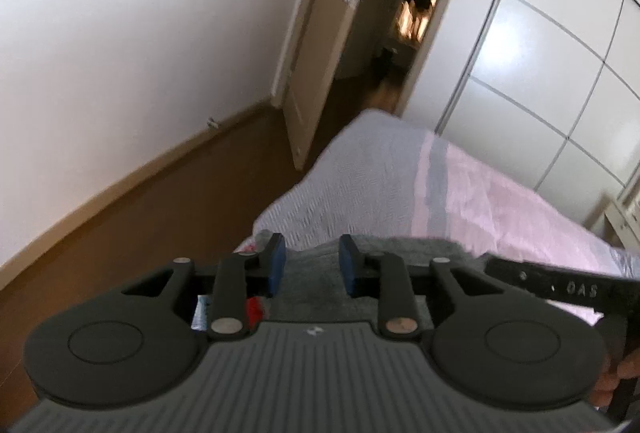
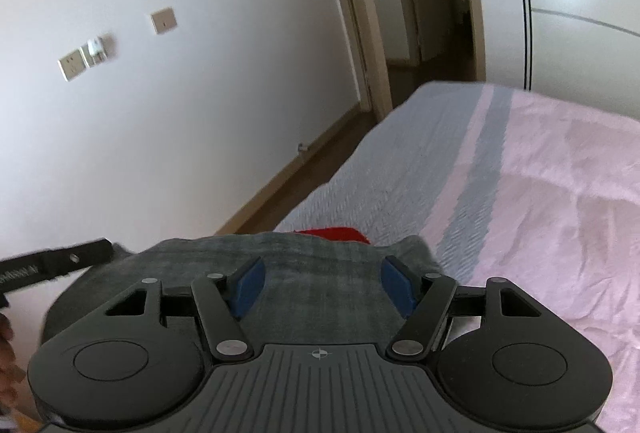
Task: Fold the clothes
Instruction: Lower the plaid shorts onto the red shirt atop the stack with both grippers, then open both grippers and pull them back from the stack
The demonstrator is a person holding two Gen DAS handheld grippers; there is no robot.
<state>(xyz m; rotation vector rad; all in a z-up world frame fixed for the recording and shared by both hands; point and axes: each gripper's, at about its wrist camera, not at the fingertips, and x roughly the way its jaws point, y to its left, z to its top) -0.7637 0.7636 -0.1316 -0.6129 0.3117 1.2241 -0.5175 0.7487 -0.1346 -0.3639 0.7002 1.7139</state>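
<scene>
Two wrist views look along a bed (image 2: 560,193) toward an open door (image 1: 316,45).

The left gripper (image 1: 312,265) has its blue fingers (image 1: 276,267) a little apart, with nothing pinched between them. A grey garment (image 1: 320,289) lies under and just ahead of them, and its far edge falls just past the fingertips. At the left, red cloth (image 1: 256,309) shows beside the gripper's frame, partly hidden.

The right gripper (image 2: 324,285) has its fingers (image 2: 250,287) spread wide, not gripping. The grey garment (image 2: 320,273) fills the space between and below them, and whether the pads touch it cannot be told. Its far edge sits close beyond the fingertips, with the red cloth (image 2: 332,233) poking out just past it. The other gripper's black arm (image 2: 56,261) crosses the left edge of this view, and a hand (image 2: 8,349) shows below it.

The bed's left edge runs diagonally, with a grey knit strip (image 2: 380,169) along it and pink sheet to the right. Ahead and right, the bed lies bare. Left of the bed, brown floor (image 1: 140,217) meets a white wall (image 2: 200,93). A white wardrobe (image 1: 560,53) stands beyond the far end.
</scene>
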